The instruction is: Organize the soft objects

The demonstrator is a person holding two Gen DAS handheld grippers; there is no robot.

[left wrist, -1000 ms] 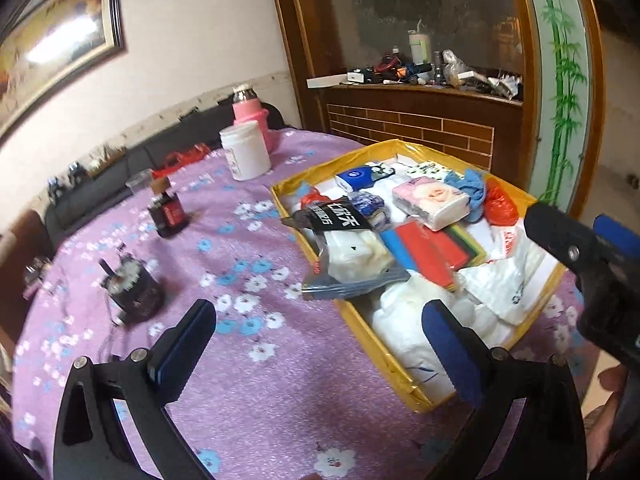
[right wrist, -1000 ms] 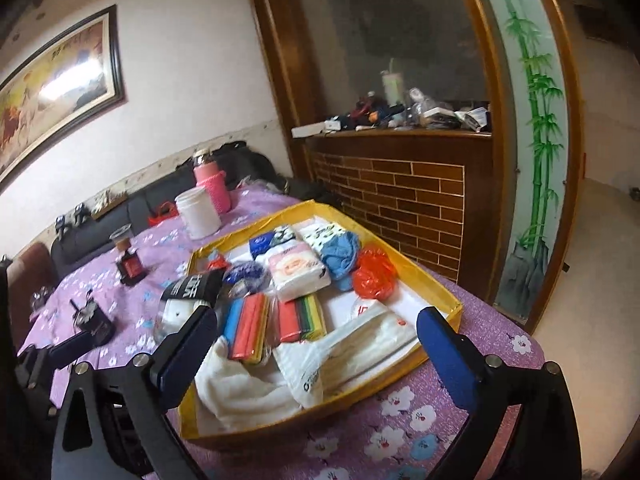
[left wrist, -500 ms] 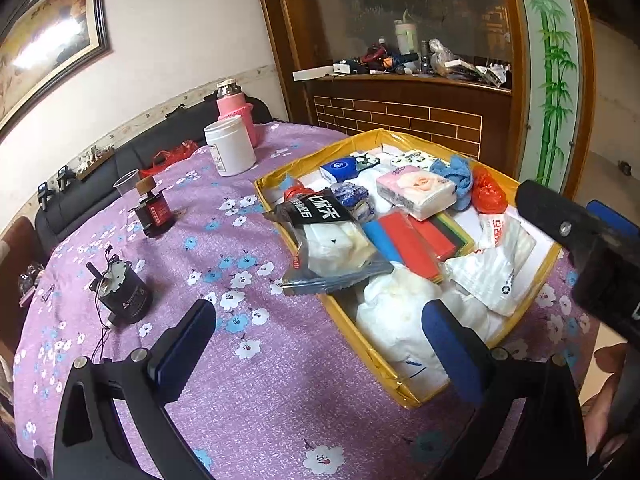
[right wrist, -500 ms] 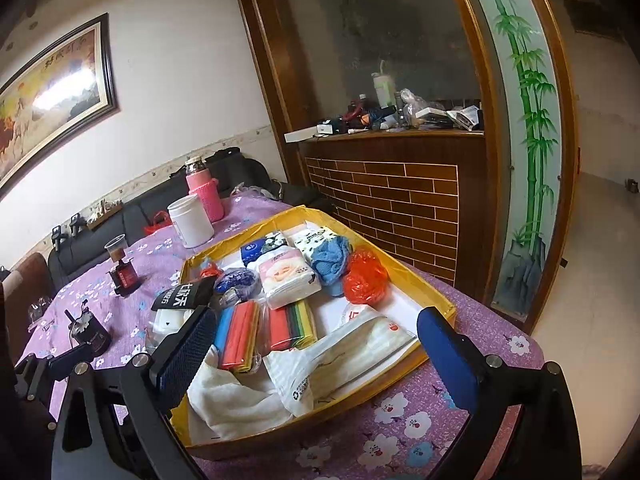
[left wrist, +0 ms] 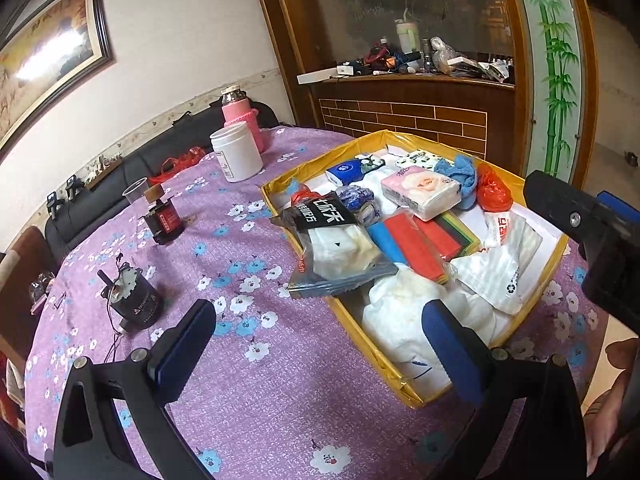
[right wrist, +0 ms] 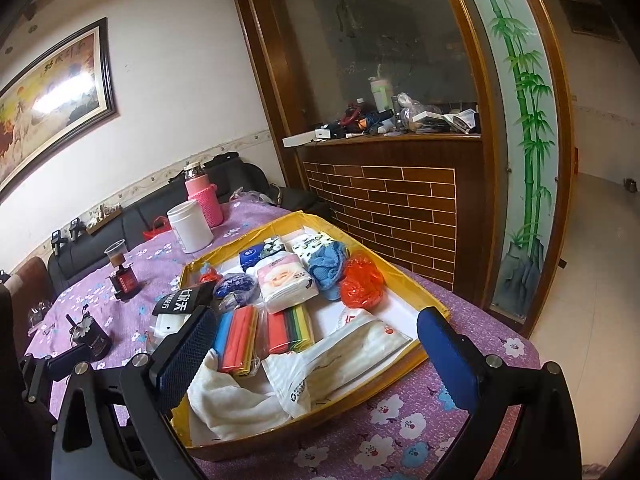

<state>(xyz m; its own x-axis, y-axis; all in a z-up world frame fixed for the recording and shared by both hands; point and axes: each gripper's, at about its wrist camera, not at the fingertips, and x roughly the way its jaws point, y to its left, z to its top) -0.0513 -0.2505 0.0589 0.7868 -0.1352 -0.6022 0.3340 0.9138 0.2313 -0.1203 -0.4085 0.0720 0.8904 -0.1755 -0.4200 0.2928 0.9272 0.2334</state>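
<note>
Meanwhile both grippers, left [left wrist: 320, 344] and right [right wrist: 316, 344], had drawn back from the tray [left wrist: 362, 326], fingers spread and empty, suggesting sorting was finished.

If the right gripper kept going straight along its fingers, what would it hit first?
Probably the soft items at the near end of the yellow tray: the right gripper, jaws open, points at the white plastic bag, beside the coloured cloth packs. Depth is uncertain.

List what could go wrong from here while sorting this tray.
The black-and-clear plastic packet overhangs the yellow tray's rim, so a nudge may tip it onto the table. The white cloth lies under the white plastic bag; pulling either may drag both. Both grippers hang open and empty.
</note>
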